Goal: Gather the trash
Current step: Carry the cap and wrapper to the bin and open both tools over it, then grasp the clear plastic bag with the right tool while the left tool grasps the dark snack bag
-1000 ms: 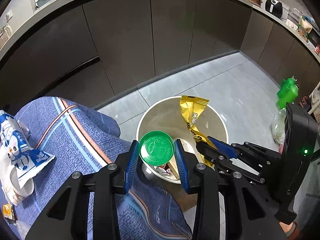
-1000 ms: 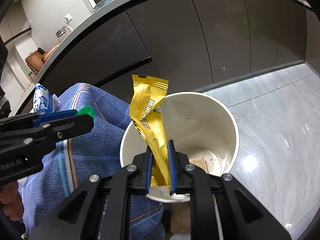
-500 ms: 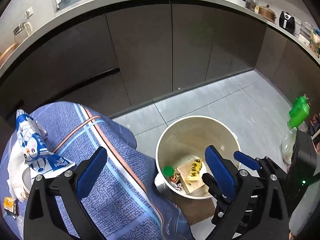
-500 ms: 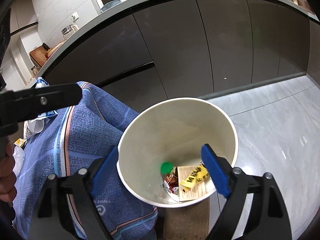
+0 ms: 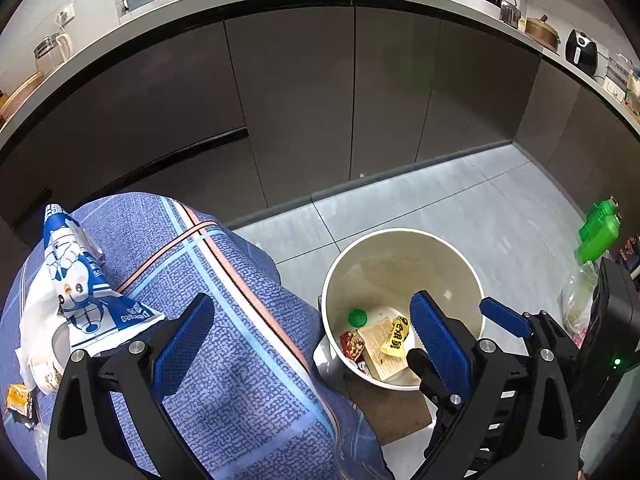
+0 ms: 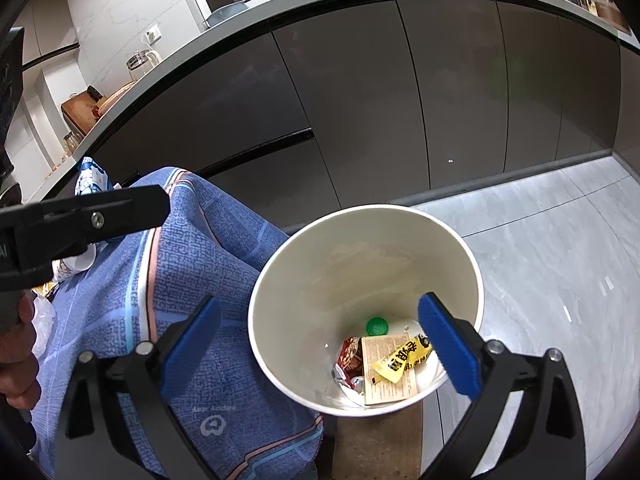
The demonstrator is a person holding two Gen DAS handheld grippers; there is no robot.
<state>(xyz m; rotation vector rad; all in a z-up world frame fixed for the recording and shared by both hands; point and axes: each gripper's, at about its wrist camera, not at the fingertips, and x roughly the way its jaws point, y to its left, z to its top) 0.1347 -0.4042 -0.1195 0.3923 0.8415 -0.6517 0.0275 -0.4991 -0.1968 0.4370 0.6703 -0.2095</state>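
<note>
A white round bin (image 5: pixel 400 264) (image 6: pixel 360 252) stands on the floor beside the table. Inside it lie a green cap (image 5: pixel 357 317) (image 6: pixel 377 325), a yellow wrapper (image 5: pixel 395 337) (image 6: pixel 402 358), a tan paper and a red wrapper. My left gripper (image 5: pixel 312 336) is open and empty above the table edge and bin. My right gripper (image 6: pixel 320 344) is open and empty over the bin. A blue and white wrapper (image 5: pixel 80 292) lies on the blue tablecloth (image 5: pixel 224 344) at the left, with a white cup (image 5: pixel 52 356) and a small orange packet (image 5: pixel 18 396) near it.
Dark kitchen cabinets (image 5: pixel 320 100) run behind under a cluttered countertop. A green bottle (image 5: pixel 598 232) and a plastic bag stand on the grey tiled floor at the right. The bin sits on a brown mat (image 6: pixel 376 440).
Both grippers opened and rose. The green cap fell from the left gripper and the yellow wrapper from the right; both now lie in the bin.
</note>
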